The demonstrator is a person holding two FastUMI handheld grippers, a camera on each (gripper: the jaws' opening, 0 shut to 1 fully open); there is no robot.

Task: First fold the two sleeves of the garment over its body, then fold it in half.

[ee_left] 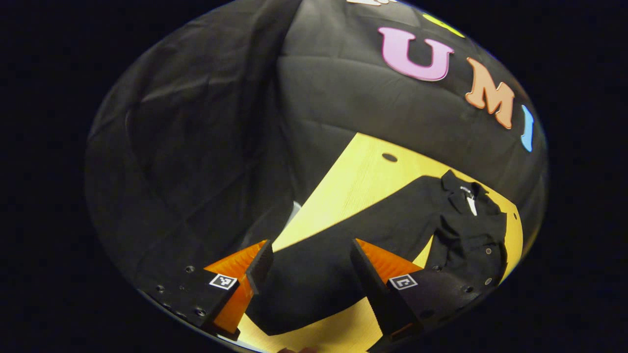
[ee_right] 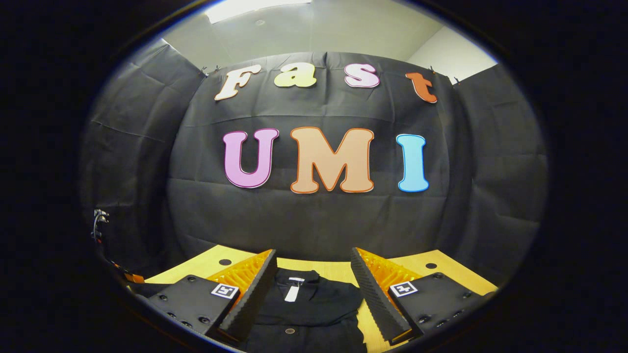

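Note:
A black collared garment [ee_left: 466, 230] lies on the yellow wooden table [ee_left: 363, 181]. Its long sleeve [ee_left: 343, 245] stretches out flat from the body toward me, ending between my fingers. My left gripper [ee_left: 309, 274] hovers open over the sleeve's cuff end, fingers apart and holding nothing. In the right gripper view the garment's collar [ee_right: 299, 287] with a white tag and a button lies below, between the spread fingers of my right gripper [ee_right: 309, 289], which is open and holds nothing.
The table [ee_right: 427, 262] ends close to the black cloth wall behind it. Small round holes [ee_left: 389, 157] mark the tabletop near its far corners. Some cables [ee_right: 100, 223] hang at the left by the wall.

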